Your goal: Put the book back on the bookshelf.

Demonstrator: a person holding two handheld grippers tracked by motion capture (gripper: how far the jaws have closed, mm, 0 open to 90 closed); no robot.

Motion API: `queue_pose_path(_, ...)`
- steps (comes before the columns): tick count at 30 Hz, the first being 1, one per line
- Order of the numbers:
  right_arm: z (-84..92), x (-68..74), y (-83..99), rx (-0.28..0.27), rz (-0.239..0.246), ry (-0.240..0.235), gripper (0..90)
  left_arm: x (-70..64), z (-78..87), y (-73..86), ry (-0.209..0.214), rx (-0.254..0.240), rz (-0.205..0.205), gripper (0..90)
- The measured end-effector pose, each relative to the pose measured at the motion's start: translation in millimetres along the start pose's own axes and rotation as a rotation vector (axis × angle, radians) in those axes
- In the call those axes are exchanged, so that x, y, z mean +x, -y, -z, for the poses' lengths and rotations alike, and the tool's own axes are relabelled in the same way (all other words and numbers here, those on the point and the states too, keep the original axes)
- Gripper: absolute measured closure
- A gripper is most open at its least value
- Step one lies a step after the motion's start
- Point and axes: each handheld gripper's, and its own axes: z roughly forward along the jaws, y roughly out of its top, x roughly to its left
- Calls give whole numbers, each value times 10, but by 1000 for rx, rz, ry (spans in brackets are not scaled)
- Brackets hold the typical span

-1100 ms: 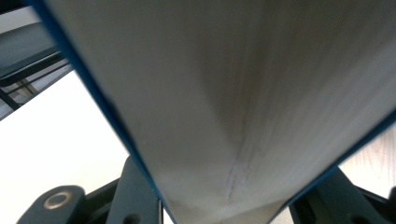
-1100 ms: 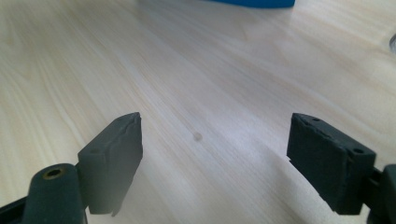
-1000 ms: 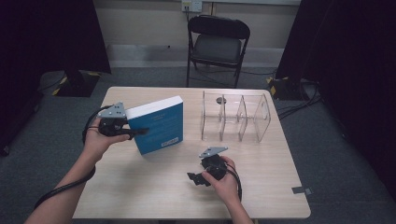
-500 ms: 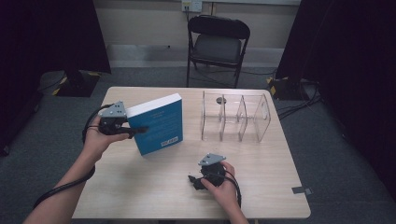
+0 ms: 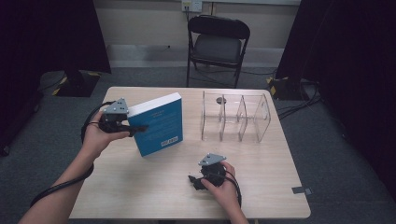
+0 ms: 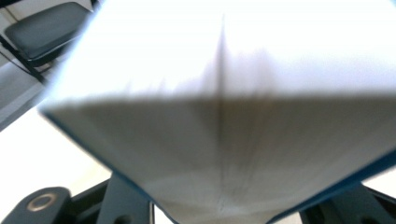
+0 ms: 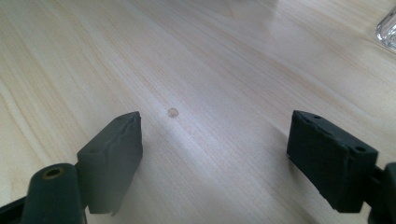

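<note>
blue book (image 5: 158, 123) | thick paperback, white page edges | tilted, raised on edge | table's left half

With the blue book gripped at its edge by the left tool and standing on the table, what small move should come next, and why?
Probably carry the blue book right toward the clear divided rack. The left tool has it between its jaws, which have just been opening slightly, so firm the grip first. The right tool rests open on the table, its jaws empty.

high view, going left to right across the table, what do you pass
left claw → blue book → right claw → clear divided organizer
</note>
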Motion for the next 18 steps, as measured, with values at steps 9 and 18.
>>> queue_pose_path(9, -3, -3, 0, -3, 6, -2, 174, 21, 40, -169, 20, 99, -30, 539)
queue_pose_path(18, -3, -2, 0, -3, 5, -2, 174, 56, 12, -337, 44, 212, -11, 519)
